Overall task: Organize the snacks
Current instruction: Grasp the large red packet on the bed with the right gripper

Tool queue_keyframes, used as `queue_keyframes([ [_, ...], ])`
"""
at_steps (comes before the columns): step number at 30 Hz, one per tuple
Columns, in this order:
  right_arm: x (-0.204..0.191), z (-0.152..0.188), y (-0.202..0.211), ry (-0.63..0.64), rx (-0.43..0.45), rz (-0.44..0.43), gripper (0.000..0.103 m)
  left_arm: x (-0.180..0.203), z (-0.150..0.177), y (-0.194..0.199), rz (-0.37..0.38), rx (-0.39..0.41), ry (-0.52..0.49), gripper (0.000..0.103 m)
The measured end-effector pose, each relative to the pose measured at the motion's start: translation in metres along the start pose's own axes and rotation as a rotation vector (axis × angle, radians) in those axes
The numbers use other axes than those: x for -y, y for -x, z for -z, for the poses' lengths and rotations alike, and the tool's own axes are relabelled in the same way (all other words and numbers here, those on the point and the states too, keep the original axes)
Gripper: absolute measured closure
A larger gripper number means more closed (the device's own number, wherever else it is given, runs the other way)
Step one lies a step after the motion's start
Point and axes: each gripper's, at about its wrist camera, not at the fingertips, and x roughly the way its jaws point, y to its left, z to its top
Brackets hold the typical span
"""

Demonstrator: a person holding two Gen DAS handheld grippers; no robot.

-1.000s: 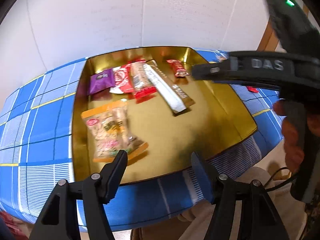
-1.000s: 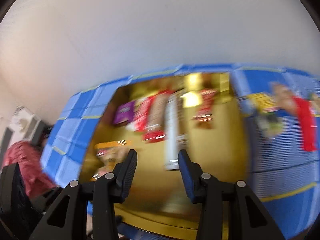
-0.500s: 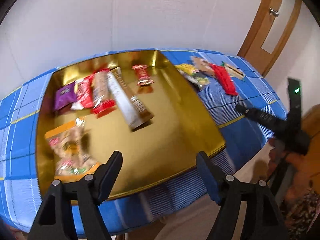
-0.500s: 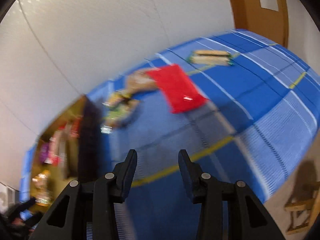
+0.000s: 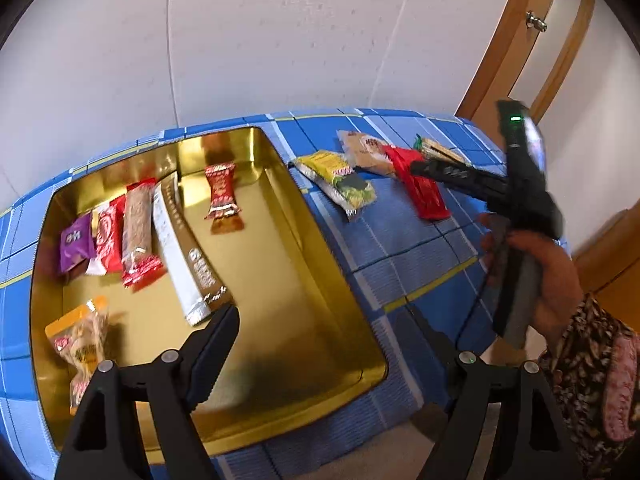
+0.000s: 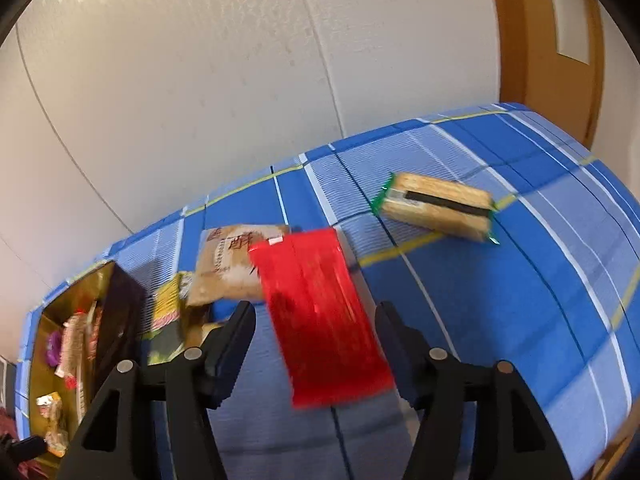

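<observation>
The red packet [image 6: 324,316] lies flat on the blue checked tabletop [image 6: 520,320], toward the far edge and well to the right of the gold tray, and it looks like the snack being gone for: the right claw [image 6: 316,340] hangs over it with a finger on either side of its near half, the jaws opening and nothing pressed between them yet, presumably spreading so the packet's width fits. Its far corner overlaps a tan packet [image 6: 228,268], and a yellow-green packet [image 5: 340,182] lies just beside that one, nearer the tray; a wafer pack with green ends [image 6: 436,210] sits apart toward the far right corner. All four lie outside the tray, so I'd judge them still unsorted. The gold tray [image 5: 320,248] takes up the left part of the tabletop and already holds a row of bars along its far side, a single red-brown sweet near the far wall and an orange bag of nuts [image 5: 80,344] in the near left corner, set side by side, I think, to leave the middle free. The left claw [image 5: 324,344] hovers over the tray's near right corner, its jaws widening and empty, probably waiting its turn.
</observation>
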Motion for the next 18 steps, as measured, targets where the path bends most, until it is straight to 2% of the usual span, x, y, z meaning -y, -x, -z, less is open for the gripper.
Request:
queue_keyframes([
  [4,0.004,0.003,-0.012,-0.015,0.008,-0.036,0.040,0.002,-0.010,-0.003,0.003,0.010,0.009,0.021],
  [7,0.008,0.011,-0.012,-0.026,0.030,-0.056,0.046,0.006,-0.017,-0.007,0.008,0.017,0.008,0.021],
  [10,0.011,0.019,-0.008,-0.027,0.030,-0.057,0.048,0.013,-0.022,-0.009,0.018,0.016,0.002,0.021],
  [14,0.003,0.034,0.003,0.039,0.027,0.021,0.057,0.025,-0.032,-0.013,0.026,0.021,-0.009,0.021],
  [18,0.012,0.054,0.020,-0.029,0.036,0.065,0.059,0.037,-0.045,-0.024,0.015,0.015,-0.010,0.021],
])
